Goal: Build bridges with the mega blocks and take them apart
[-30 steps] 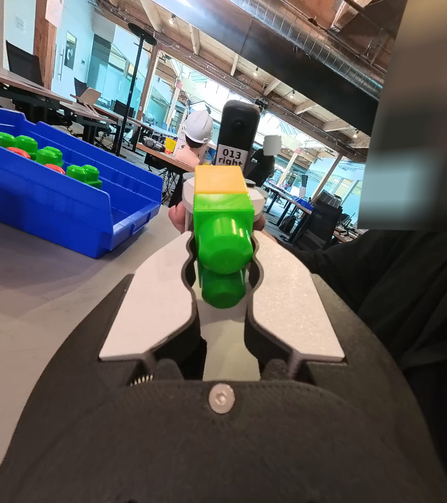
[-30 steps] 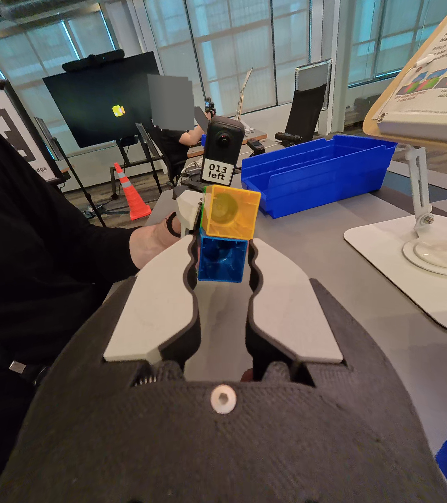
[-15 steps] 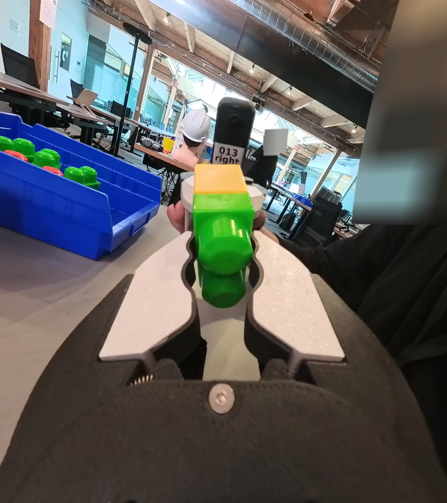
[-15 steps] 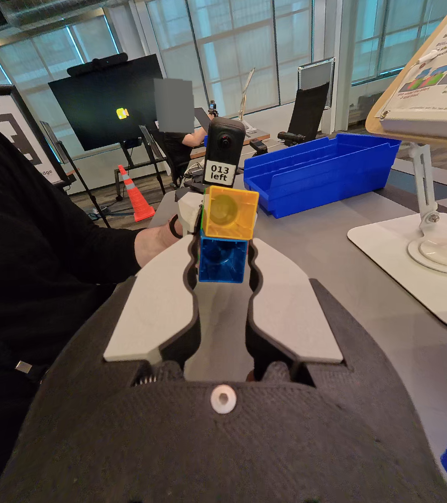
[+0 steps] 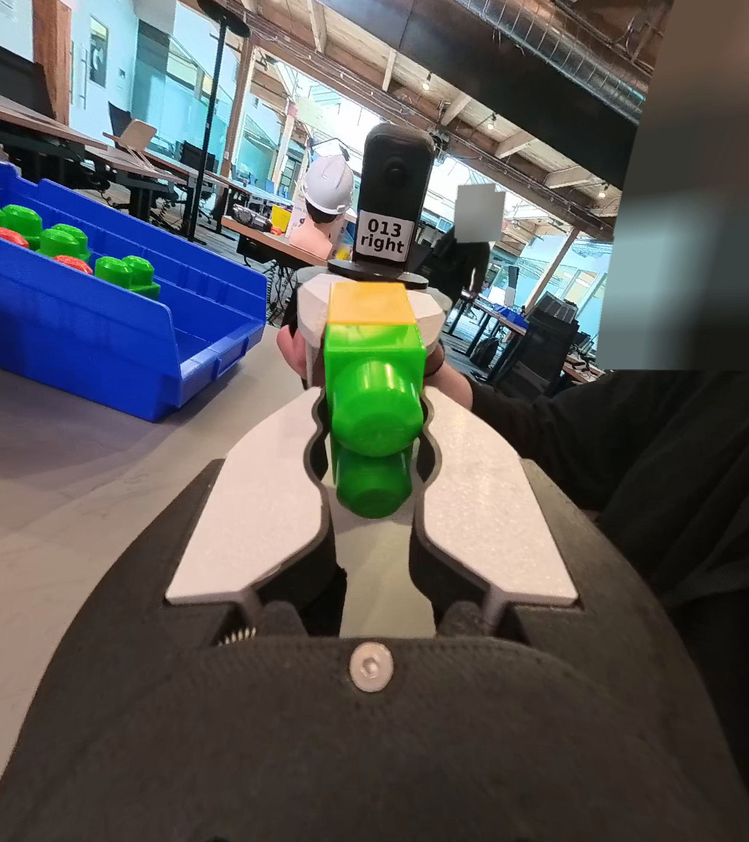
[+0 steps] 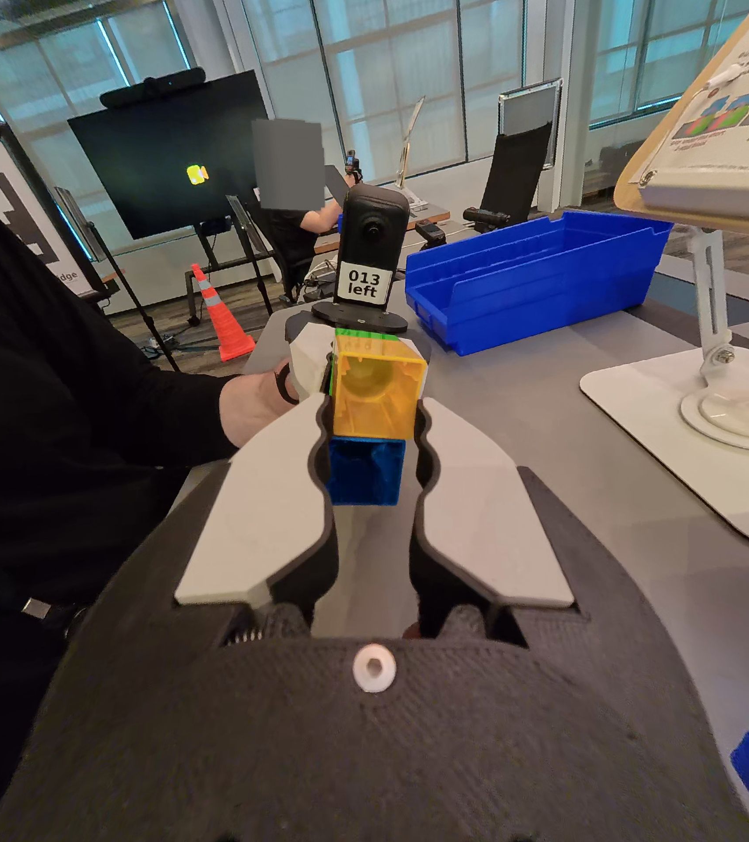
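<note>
Blocks joined into one small assembly are held up above a grey table [image 6: 545, 410], gripped from opposite ends by two handheld tongs that face each other. The left gripper [image 5: 374, 437] is clenched on a green block [image 5: 374, 364], its two studs pointing back at the camera, pads pressing its sides. Beyond the green block only the top face of an orange block [image 5: 369, 303] shows; the rest is hidden. From the other side, the right gripper [image 6: 370, 449] is clamped on that orange block [image 6: 374, 396] and a blue block [image 6: 365, 471] directly under it, both seen from their hollow undersides. Just a thin green strip peeks above the orange one here. A hand [image 6: 254, 405] behind the blocks is partly covered by the fingertips. A blue bin [image 5: 90, 328] on the table holds green and red blocks, cut off at the left edge. A tilted instruction board [image 6: 728, 114] on a white stand is cropped at the right.
</note>
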`<act>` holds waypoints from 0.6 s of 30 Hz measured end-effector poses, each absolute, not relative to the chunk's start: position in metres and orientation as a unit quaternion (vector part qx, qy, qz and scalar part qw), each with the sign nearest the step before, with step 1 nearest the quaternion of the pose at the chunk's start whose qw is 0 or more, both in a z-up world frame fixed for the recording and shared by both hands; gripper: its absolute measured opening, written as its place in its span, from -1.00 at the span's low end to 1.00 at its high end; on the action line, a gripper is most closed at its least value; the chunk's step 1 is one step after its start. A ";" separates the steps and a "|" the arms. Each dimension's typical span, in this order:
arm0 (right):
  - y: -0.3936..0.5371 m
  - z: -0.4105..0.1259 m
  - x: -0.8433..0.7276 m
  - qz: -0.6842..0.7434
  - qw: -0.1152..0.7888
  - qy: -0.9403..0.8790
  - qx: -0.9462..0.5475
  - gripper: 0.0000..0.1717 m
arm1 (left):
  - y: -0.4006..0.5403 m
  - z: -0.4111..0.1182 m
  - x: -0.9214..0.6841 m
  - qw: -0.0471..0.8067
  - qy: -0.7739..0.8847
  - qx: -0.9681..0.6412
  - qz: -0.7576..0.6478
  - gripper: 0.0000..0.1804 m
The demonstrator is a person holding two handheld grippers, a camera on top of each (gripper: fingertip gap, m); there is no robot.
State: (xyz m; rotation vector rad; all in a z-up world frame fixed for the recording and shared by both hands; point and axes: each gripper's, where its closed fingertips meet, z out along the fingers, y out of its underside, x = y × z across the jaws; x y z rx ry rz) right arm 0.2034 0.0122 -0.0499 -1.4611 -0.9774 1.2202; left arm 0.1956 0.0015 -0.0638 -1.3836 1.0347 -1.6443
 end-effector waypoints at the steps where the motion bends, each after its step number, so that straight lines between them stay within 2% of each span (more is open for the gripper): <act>1: 0.012 -0.050 0.204 0.499 0.481 -0.401 -0.599 -0.60 | 0.002 -0.063 0.195 0.373 0.402 -0.539 -0.640 -0.60; 7: 0.012 -0.049 0.203 0.493 0.489 -0.403 -0.596 -0.57 | 0.003 -0.060 0.195 0.378 0.395 -0.538 -0.642 -0.61; 8: 0.010 -0.049 0.202 0.490 0.489 -0.410 -0.594 -0.45 | 0.005 -0.061 0.195 0.380 0.390 -0.543 -0.639 -0.61; 10: 0.008 -0.052 0.199 0.480 0.487 -0.423 -0.594 -0.36 | 0.007 -0.061 0.193 0.372 0.381 -0.543 -0.649 -0.61; 14: 0.011 -0.054 0.201 0.470 0.490 -0.422 -0.600 -0.53 | 0.005 -0.060 0.194 0.372 0.384 -0.539 -0.650 -0.61; 18: 0.012 -0.055 0.202 0.465 0.491 -0.424 -0.602 -0.60 | 0.006 -0.059 0.194 0.377 0.378 -0.540 -0.651 -0.61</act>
